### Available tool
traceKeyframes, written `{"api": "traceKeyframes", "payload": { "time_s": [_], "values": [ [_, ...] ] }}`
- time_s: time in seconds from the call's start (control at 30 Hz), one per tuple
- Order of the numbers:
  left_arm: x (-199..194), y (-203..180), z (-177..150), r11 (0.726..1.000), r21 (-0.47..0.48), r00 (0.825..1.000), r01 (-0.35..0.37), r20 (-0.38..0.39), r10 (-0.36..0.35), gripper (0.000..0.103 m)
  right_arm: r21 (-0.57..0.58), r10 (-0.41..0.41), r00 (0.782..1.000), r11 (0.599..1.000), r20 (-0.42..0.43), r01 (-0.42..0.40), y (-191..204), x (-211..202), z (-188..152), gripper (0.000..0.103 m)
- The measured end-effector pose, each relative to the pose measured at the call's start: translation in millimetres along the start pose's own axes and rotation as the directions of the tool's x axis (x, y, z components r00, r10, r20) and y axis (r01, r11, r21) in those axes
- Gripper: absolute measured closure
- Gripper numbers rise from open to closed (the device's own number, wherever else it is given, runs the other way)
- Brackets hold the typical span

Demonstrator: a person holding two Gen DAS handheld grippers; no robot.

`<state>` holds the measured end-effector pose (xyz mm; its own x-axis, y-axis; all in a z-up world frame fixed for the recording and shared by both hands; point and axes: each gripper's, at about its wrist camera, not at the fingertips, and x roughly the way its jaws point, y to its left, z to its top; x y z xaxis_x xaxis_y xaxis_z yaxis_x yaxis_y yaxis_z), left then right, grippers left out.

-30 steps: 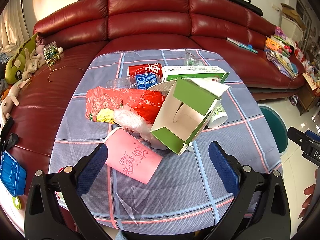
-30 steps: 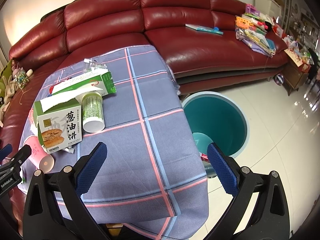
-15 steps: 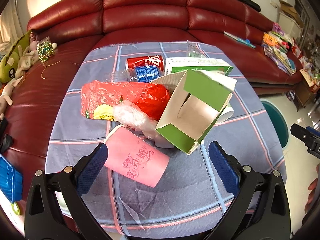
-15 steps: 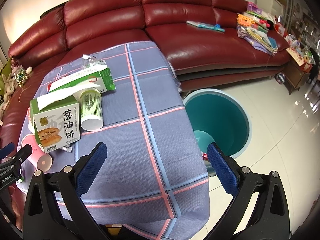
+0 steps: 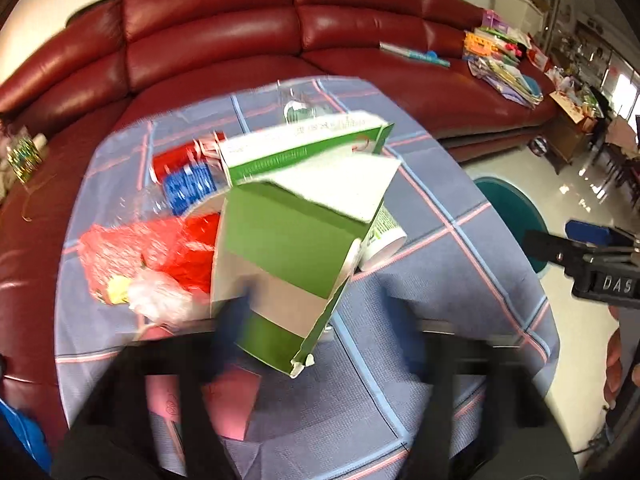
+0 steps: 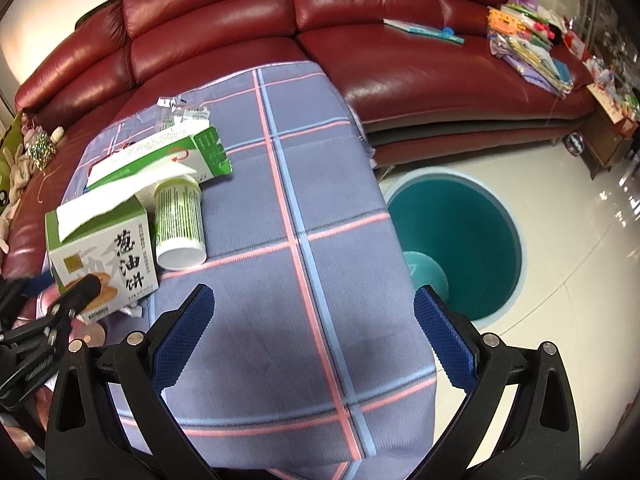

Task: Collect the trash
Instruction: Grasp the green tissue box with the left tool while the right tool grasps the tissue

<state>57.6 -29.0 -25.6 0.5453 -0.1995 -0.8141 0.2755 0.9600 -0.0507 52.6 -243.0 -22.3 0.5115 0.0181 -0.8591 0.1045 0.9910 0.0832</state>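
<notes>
Both jaws are wide, and the left gripper (image 5: 320, 312) has moved in close around the green box (image 5: 292, 256), ready to grab

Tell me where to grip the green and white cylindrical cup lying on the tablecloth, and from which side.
Grip the cup across its round body at mid-length, coming from above. It lies on its side, white open end toward the camera; the green box crowds its left, so the right gripper has the clearer approach.

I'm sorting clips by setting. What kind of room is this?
Most likely a home living room: a red leather sofa wraps round a cloth-covered table strewn with trash, with a teal bin on the tiled floor beside it.
</notes>
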Motion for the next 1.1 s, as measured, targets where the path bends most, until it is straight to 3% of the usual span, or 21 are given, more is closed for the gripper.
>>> {"api": "traceKeyframes", "payload": {
  "time_s": [0.07, 0.23, 0.37, 0.6, 0.67, 0.8, 0.87, 1.0, 1.07, 1.1],
  "values": [
    [2.7, 8.0, -0.2, 0.998, -0.031, 0.998, 0.057, -0.023, -0.058, 0.091, -0.009, 0.01, 1.0, 1.0, 0.006, -0.01, 3.7, 0.5, 8.1, 0.004],
    [0.2, 19.1, -8.9, 0.991, -0.05, 0.991, 0.124, -0.037, -0.126, 0.096, -0.04, 0.076, 0.997, 0.996, -0.005, -0.076, 22.0, 5.5, 32.6, 0.004],
    [4.1, 34.6, -20.0, 0.977, -0.105, 0.979, 0.188, -0.056, -0.195, 0.09, -0.099, 0.147, 0.989, 0.984, -0.005, -0.146, 52.2, 11.4, 54.8, 0.004],
    [10.6, 54.2, -26.9, 0.975, -0.14, 0.981, 0.172, -0.066, -0.183, 0.081, -0.174, 0.244, 0.962, 0.949, -0.121, -0.263, 103.5, 61.1, 85.0, 0.004],
    [10.7, 60.2, -27.2, 0.975, -0.15, 0.982, 0.166, -0.061, -0.177, 0.069, -0.161, 0.278, 0.948, 0.94, -0.154, -0.302, 106.7, 73.1, 89.7, 0.006],
    [9.5, 68.8, -23.3, 0.972, -0.161, 0.982, 0.171, -0.053, -0.181, 0.064, -0.155, 0.312, 0.931, 0.927, -0.191, -0.342, 113.1, 87.3, 89.7, 0.027],
    [9.1, 67.2, -19.8, 0.973, -0.153, 0.982, 0.173, -0.049, -0.182, 0.064, -0.156, 0.324, 0.923, 0.921, -0.206, -0.358, 115.6, 90.9, 88.7, 0.032],
    [14.1, 56.5, -13.3, 0.978, -0.116, 0.982, 0.175, -0.052, -0.182, 0.065, -0.166, 0.34, 0.914, 0.91, -0.222, -0.379, 118.8, 92.5, 85.2, 0.059],
    [17.3, 53.2, -12.2, 0.976, -0.113, 0.98, 0.184, -0.061, -0.191, 0.08, -0.185, 0.33, 0.92, 0.91, -0.212, -0.37, 120.5, 92.6, 83.6, 0.076],
    [19.4, 53.0, -12.4, 0.974, -0.114, 0.977, 0.194, -0.067, -0.203, 0.085, -0.187, 0.332, 0.919, 0.909, -0.212, -0.371, 119.9, 91.9, 83.0, 0.091]
  ]
}}
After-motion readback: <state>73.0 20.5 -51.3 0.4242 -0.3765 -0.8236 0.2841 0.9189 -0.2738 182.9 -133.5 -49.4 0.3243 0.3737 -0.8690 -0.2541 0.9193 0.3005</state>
